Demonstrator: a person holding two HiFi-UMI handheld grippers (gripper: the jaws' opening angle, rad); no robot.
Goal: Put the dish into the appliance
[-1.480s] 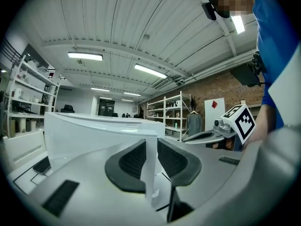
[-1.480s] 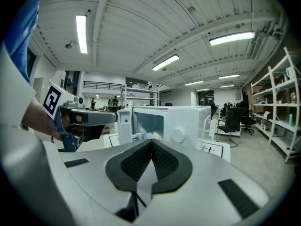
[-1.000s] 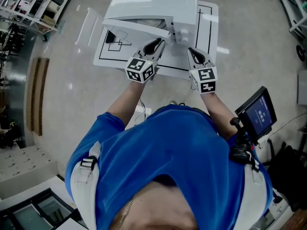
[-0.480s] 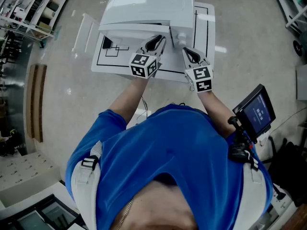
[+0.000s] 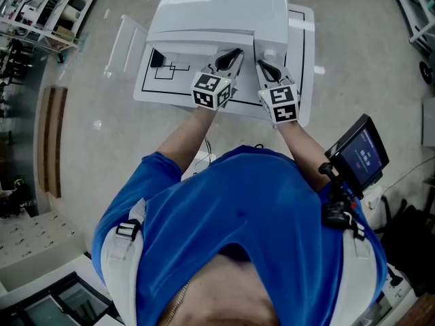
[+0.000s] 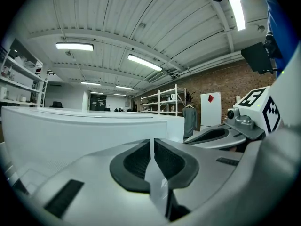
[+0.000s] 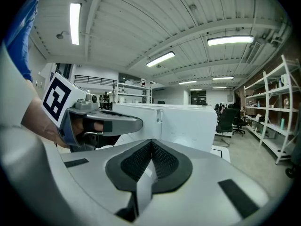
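- Both tools are up against the front of the white appliance (image 5: 217, 9), which stands on a white table (image 5: 303, 66) marked with black lines.
- The left gripper (image 5: 233, 55) has its jaws drawn together to the thinnest slit, with nothing in it. The right gripper (image 5: 262, 65) is closed too, pad on pad, and empty.
- The dish is in neither tool, and I can't find it in any view — not on the bare table, not at the appliance's front. A small dark thing (image 5: 157, 58) sits on the table to the left, too small to name.
- My guess is that the work is at the door, since both tips sit along the front panel. Whether the dish already lies inside I cannot say.
- If so, the next move calls for a steady, level push or pull on that panel — closed tips slide easily on smooth white plastic.
- How the dish looks I can't report, as it is out of sight.
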